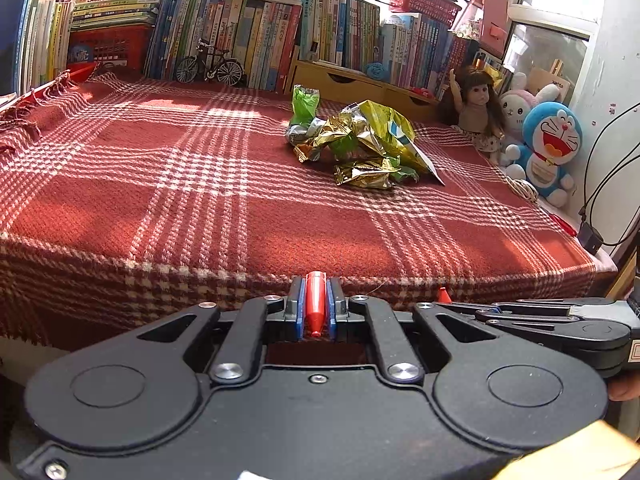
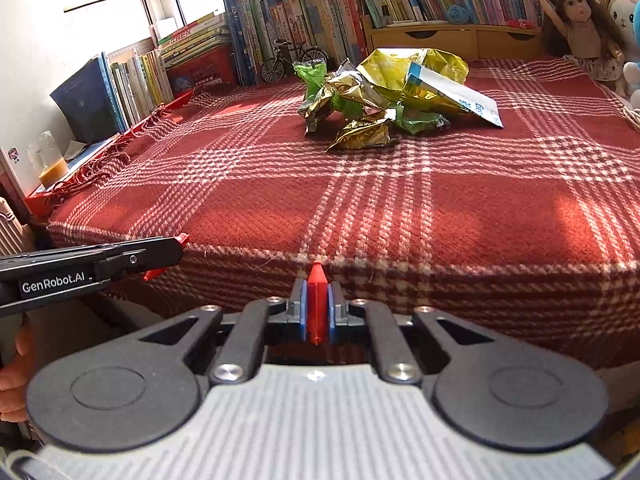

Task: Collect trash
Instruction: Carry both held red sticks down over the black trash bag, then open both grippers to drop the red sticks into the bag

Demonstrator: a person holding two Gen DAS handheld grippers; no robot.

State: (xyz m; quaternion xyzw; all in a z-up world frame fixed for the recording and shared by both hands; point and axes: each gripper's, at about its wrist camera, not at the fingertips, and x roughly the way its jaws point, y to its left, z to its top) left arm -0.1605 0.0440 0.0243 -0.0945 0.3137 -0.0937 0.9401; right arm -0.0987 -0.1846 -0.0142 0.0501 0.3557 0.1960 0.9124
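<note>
Both grippers sit low in front of the near edge of the red plaid blanket (image 1: 192,184), aimed slightly downward across it toward the pile of crumpled wrappers (image 1: 360,140). The left gripper (image 1: 316,280) has its red-tipped fingers pressed together with nothing between them, its tip level with the blanket's front fold. The right gripper (image 2: 317,270) is likewise pinched closed and empty, its tip over the same fold; it shows side-on at the right edge of the left wrist view. A hand (image 2: 14,376) grips the left tool's handle at the left edge of the right wrist view. The wrappers, green and gold foil with one larger yellow bag, lie heaped on the blanket's far half, well apart from both grippers, in front of the row of books (image 1: 256,40) and left of the doll (image 1: 474,100)
</note>
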